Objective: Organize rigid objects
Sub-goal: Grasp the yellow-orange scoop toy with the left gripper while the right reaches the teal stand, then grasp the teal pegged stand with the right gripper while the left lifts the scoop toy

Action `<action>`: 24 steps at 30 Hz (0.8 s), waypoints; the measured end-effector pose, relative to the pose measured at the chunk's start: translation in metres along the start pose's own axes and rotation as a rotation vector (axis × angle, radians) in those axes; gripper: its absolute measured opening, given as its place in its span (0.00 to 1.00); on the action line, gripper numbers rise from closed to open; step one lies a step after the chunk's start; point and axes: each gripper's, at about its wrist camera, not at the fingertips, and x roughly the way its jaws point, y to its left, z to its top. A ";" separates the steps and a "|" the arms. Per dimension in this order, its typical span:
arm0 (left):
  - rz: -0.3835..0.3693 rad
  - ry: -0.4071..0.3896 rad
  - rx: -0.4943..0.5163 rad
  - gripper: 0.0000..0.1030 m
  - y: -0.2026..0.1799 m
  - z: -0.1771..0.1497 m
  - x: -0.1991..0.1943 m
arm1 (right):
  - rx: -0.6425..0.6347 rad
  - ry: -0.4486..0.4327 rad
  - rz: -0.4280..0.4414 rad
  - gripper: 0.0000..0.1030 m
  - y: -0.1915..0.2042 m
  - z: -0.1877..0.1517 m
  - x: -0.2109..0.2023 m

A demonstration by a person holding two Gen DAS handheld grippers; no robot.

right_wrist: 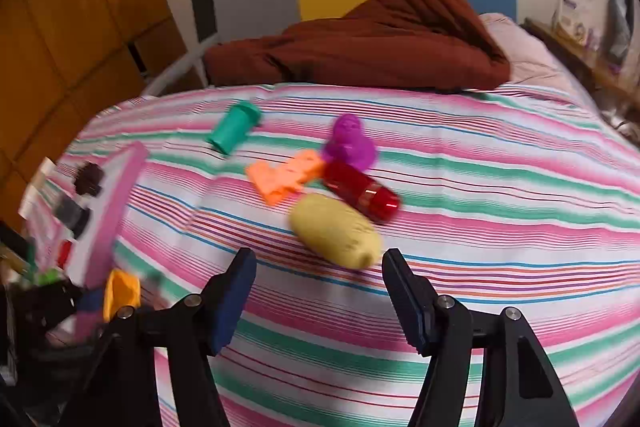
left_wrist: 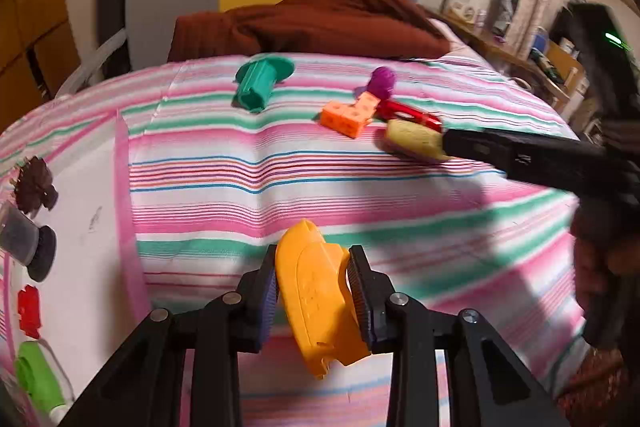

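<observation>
Gripping a smooth orange plastic boat-shaped toy (left_wrist: 316, 299) across its width, the left tongs (left_wrist: 314, 291) are clamped tight on it above the striped bed sheet (left_wrist: 400, 195), likely carrying it toward the white pink-edged tray (left_wrist: 100, 187) at the left, where a dark brown piece (left_wrist: 35, 185), a grey spool (left_wrist: 28, 243), a red block (left_wrist: 29, 309) and a green piece (left_wrist: 38, 375) already sit in a row. The right tongs (right_wrist: 316, 291) stand partly open and empty, just short of a matte, pale yellow oval toy (right_wrist: 335, 230) lying on the bed. Beside it, bunched together, lie a glossy red cylinder (right_wrist: 361, 191), a knobbly orange block (right_wrist: 285, 175) and a translucent purple figure (right_wrist: 350, 143); a ribbed teal spool (right_wrist: 233, 131) lies apart on its side
</observation>
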 end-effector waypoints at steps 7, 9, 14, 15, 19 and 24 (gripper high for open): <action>-0.020 -0.086 0.005 0.32 0.013 -0.006 -0.040 | 0.073 0.027 0.110 0.64 0.038 0.048 0.042; -0.022 -0.096 -0.012 0.32 0.021 -0.007 -0.048 | 0.084 0.040 0.124 0.64 0.051 0.066 0.064; -0.024 -0.099 -0.080 0.32 0.047 -0.014 -0.061 | 0.204 0.104 0.103 0.65 0.065 0.103 0.123; -0.018 -0.100 -0.094 0.32 0.052 -0.015 -0.062 | 0.230 0.124 0.119 0.65 0.067 0.108 0.134; -0.006 -0.104 -0.137 0.32 0.069 -0.023 -0.068 | 0.229 0.120 0.063 0.50 0.077 0.118 0.158; 0.012 -0.114 -0.166 0.32 0.083 -0.029 -0.074 | 0.027 0.152 0.040 0.31 0.104 0.114 0.147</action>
